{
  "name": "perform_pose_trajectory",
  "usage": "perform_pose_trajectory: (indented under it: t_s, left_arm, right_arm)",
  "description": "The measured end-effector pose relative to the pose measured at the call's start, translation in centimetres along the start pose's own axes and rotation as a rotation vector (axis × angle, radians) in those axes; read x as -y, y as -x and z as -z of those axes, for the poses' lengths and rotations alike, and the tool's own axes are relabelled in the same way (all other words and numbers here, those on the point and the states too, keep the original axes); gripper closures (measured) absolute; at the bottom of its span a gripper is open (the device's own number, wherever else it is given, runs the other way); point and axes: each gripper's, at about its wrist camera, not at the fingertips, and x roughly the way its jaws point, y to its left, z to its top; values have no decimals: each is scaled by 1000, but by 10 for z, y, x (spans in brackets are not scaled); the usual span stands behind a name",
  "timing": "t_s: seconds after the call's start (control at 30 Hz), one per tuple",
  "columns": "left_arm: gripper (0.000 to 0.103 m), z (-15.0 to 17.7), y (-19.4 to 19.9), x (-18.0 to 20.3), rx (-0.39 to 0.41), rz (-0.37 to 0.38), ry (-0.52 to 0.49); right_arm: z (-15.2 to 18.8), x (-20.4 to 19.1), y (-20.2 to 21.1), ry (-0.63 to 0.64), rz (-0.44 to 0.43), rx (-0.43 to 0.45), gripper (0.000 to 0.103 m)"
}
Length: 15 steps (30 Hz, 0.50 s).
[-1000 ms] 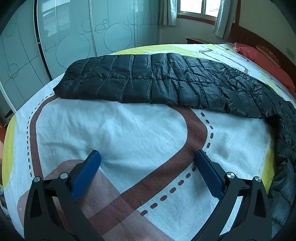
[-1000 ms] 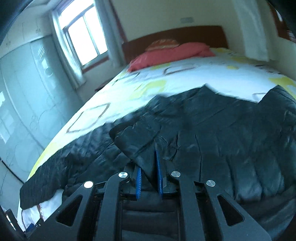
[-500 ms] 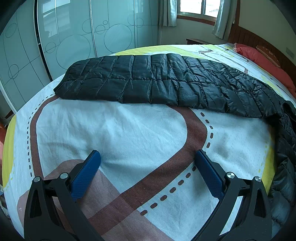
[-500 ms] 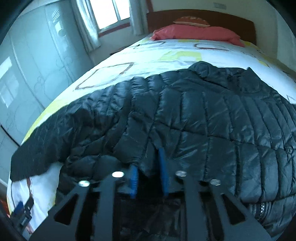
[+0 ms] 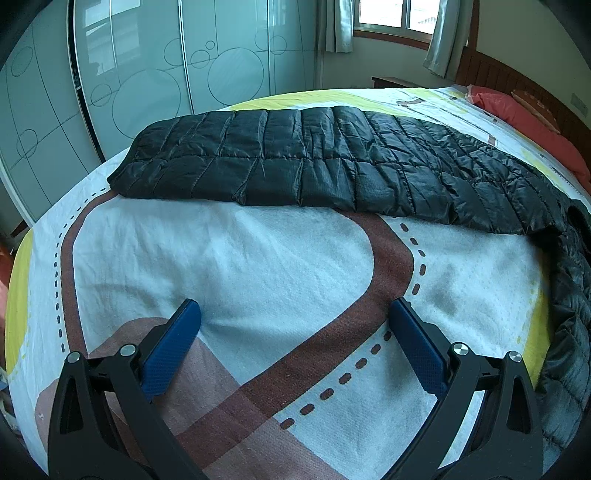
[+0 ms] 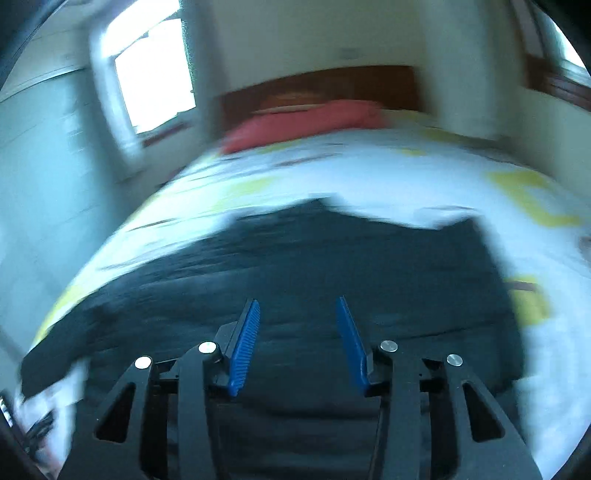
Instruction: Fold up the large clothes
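Note:
A black quilted puffer jacket lies spread across the bed, its long sleeve stretched to the left and its body running off to the right. My left gripper is open and empty, low over the patterned bedsheet, well short of the jacket. In the blurred right wrist view the jacket lies flat under my right gripper, which is open with nothing between its blue pads.
Red pillows and a wooden headboard are at the far end of the bed. Frosted sliding wardrobe doors stand beyond the bed's left side. A window with curtains is at the back.
My right gripper has opened and let go of the jacket fold it held, and its view swung up fast. The jacket now lies flat. The left gripper has not moved.

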Motion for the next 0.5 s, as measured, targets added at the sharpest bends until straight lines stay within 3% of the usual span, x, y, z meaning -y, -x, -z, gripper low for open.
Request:
perform_pose_trajectory:
  t_s: [0.1,0.2,0.33,0.5]
  left_arm:
    - [2,-1,-1,0,0,-2,-1]
    - [2,-2,-2,0,-1,-4,-3]
    - [2,-2,-2,0,-1,-3,-3]
    - [2,-2,-2,0,-1,-7,-6]
  right_arm:
    - [8,53,-21,-33,129,-47,59]
    - [30,78,-52,-57,121,-150,60]
    - [16,72,-44,-34,123,-144,60]
    - [-18,71,-49,-42,146,-42,58]
